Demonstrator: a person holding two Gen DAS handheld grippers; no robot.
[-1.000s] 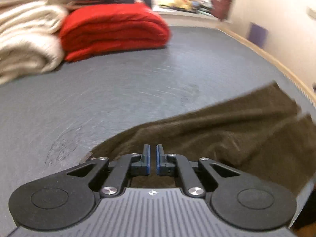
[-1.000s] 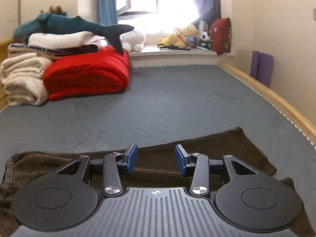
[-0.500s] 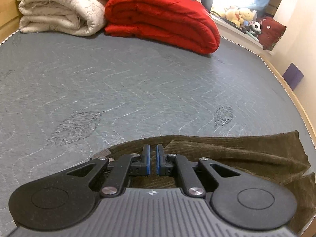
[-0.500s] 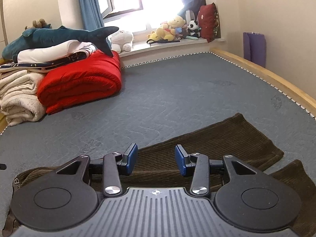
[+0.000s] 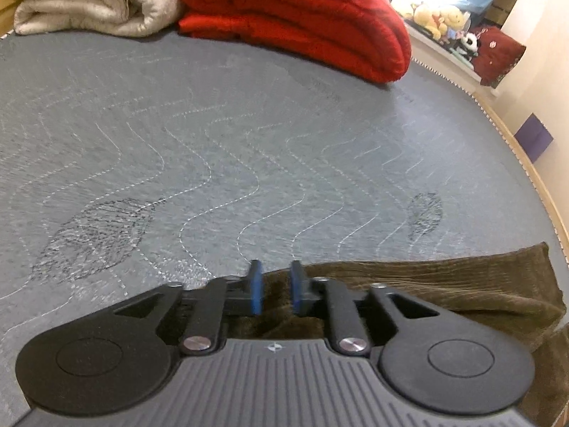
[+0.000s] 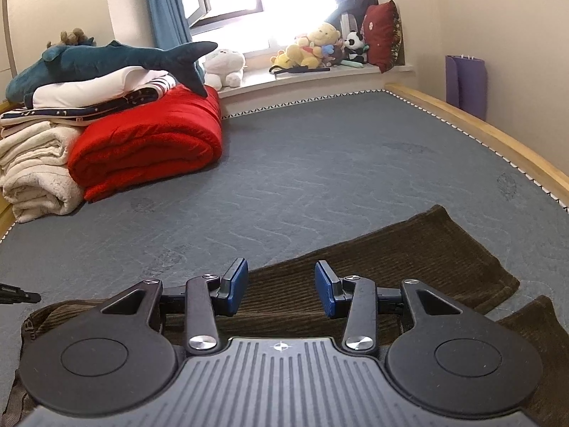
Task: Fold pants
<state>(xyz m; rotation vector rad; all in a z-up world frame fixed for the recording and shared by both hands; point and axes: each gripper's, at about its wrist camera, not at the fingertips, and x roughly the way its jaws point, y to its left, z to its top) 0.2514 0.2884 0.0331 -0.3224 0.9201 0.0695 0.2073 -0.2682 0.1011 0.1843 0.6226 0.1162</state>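
Observation:
Dark brown corduroy pants (image 6: 402,259) lie flat on the grey-blue mattress (image 6: 320,178), legs stretching to the right. They also show in the left wrist view (image 5: 444,284). My left gripper (image 5: 275,286) stands just above the pants' upper edge near the waist end, its blue pads a small gap apart with cloth showing between them, not clamped. My right gripper (image 6: 281,286) is open and empty, hovering over the middle of the pants. The waistband (image 6: 30,323) lies at the lower left in the right wrist view.
A folded red blanket (image 6: 149,146) and cream blanket (image 6: 32,174) sit at the far left of the mattress, with linens and a plush shark (image 6: 117,58) on top. A wooden bed rail (image 6: 480,131) runs along the right. Plush toys (image 6: 313,49) line the windowsill.
My left gripper has opened from shut and let go of the pants edge, which now lies on the mattress. The right gripper tilted slightly and stayed open.

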